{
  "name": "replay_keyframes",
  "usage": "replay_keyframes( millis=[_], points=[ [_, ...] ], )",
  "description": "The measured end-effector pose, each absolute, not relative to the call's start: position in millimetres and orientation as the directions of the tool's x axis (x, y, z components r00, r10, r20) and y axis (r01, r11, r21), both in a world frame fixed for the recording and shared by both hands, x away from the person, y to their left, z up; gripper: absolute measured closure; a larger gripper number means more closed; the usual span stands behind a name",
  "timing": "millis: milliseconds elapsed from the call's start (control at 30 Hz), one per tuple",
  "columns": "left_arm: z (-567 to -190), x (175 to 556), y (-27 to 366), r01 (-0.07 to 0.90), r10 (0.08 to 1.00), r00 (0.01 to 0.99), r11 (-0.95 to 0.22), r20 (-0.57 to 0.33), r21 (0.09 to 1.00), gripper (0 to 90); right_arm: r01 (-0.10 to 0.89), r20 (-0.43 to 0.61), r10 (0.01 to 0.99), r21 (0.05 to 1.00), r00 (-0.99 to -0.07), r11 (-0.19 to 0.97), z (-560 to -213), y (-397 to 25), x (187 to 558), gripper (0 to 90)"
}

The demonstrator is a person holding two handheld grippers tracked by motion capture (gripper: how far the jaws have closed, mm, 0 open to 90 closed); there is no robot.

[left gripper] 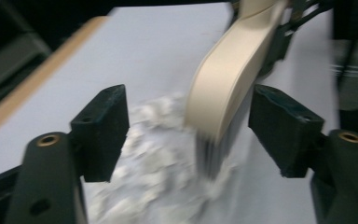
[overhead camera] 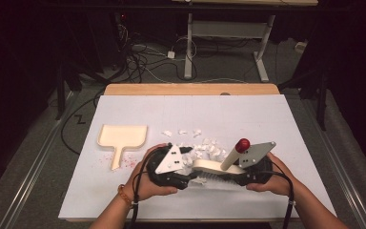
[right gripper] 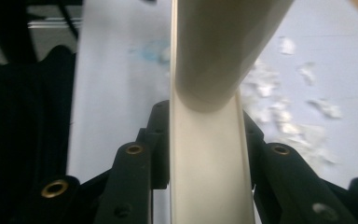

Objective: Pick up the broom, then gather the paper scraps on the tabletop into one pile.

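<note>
While both grippers sit low at the near middle of the surface [overhead camera: 267,119], count is: one brush, one dustpan, one loose pile of paper scraps, too many bits to count. Right gripper [overhead camera: 245,179] is clamped on the brush [overhead camera: 217,168]; in the right gripper view its jaws press both flanks of the cream body [right gripper: 209,168], no gap visible. Brush is smooth cream plastic, curved oblong head, dark bristles [left gripper: 212,156] underneath touching the surface, round tapered handle [overhead camera: 229,160] tilting up to a red ball tip [overhead camera: 242,143]. Left gripper [overhead camera: 187,177] is spread wide and holds nothing; in the left gripper view the brush head [left gripper: 223,79] hangs between its two black blocky pads [left gripper: 103,126], nearer one of them, contact not clear because of blur. Paper scraps [overhead camera: 202,149] are white, torn, crumpled and irregular, bunched just beyond and between the grippers, with a few strays farther back; some lie right under the bristles [left gripper: 154,163]. Dustpan [overhead camera: 122,136] is cream, flat, a squarish tray with a short straight handle, lying to the left, apart from the pile. Faint pinkish specks [overhead camera: 132,161] dot the surface beside its handle. Surface covering is white and matte, with a wooden edge [overhead camera: 190,89] at the far side.
</note>
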State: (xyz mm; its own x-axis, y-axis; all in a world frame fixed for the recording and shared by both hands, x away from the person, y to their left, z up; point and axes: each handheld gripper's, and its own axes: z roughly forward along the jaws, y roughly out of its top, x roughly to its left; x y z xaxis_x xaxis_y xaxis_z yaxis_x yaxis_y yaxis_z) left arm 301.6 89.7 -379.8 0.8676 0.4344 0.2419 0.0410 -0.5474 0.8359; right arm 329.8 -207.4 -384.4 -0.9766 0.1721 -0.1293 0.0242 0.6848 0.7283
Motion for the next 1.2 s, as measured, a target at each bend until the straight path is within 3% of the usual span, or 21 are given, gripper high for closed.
replay_keyframes(
  millis=[233,500,733,1033,1200],
  points=[
    [-400.2,289.8,149.9,0.111,0.626,0.717,-0.537,0.306,0.836,22.0,0.059,-0.167,0.283,0.761,-0.945,0.646,-375.8,-216.4,336.3,67.5],
    [-436.7,278.6,197.8,0.254,0.741,0.618,-0.504,0.262,0.825,22.0,0.082,-0.178,0.344,0.779,-0.922,0.621,-373.4,-225.3,341.4,67.5],
    [-453.0,264.1,212.3,0.332,0.786,0.586,-0.454,0.196,0.827,21.6,0.083,-0.197,0.4,0.808,-0.895,0.584,-368.3,-229.3,341.9,67.6],
    [-455.0,264.7,207.7,0.335,0.773,0.596,-0.483,0.215,0.809,20.8,0.123,-0.206,0.487,0.818,-0.849,0.561,-365.4,-237.7,351.4,67.5],
    [-458.6,268.3,204.2,0.34,0.762,0.61,-0.499,0.217,0.797,20.8,0.138,-0.237,0.54,0.814,-0.808,0.564,-365.5,-241.1,376.2,67.5]
  ],
)
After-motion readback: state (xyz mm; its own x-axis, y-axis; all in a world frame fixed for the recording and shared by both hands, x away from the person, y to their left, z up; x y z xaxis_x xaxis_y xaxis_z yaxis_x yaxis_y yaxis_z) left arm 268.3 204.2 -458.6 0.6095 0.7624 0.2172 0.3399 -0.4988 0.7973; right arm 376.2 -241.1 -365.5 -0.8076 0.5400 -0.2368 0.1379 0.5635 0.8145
